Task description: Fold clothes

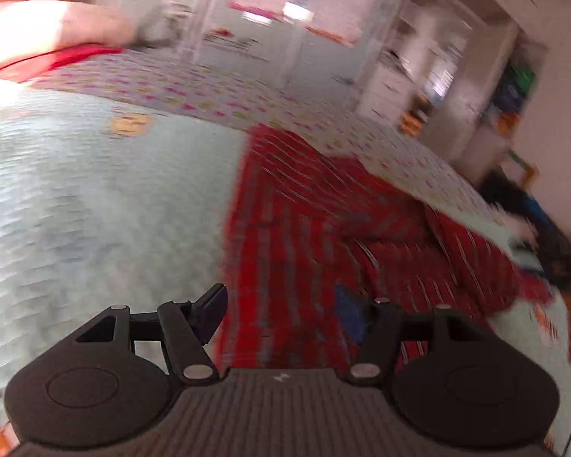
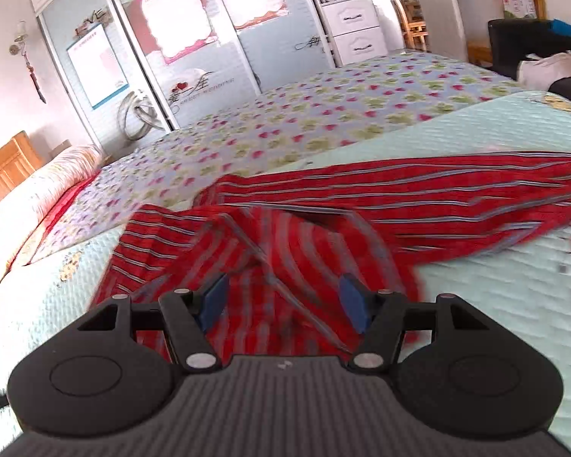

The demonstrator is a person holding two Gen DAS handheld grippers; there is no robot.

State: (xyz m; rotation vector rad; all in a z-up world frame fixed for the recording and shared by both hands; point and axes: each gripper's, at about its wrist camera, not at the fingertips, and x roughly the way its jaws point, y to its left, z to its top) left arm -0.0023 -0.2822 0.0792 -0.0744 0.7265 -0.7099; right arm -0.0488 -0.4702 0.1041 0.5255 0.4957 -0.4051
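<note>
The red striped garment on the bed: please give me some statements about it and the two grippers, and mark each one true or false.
1. The red striped garment lies on a pale blue quilt. True.
2. The garment is already folded into a neat square. False: it lies spread and rumpled.
3. The right gripper has its fingers apart, above the cloth. True.
4. The left gripper is clamped shut. False: its fingers stand apart.
5. The garment is plain green. False: it is red with thin stripes.

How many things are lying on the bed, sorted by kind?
Red striped garment: 1
Pale green quilt: 1
Flowered sheet: 1
Pillow: 1
Total: 4
</note>
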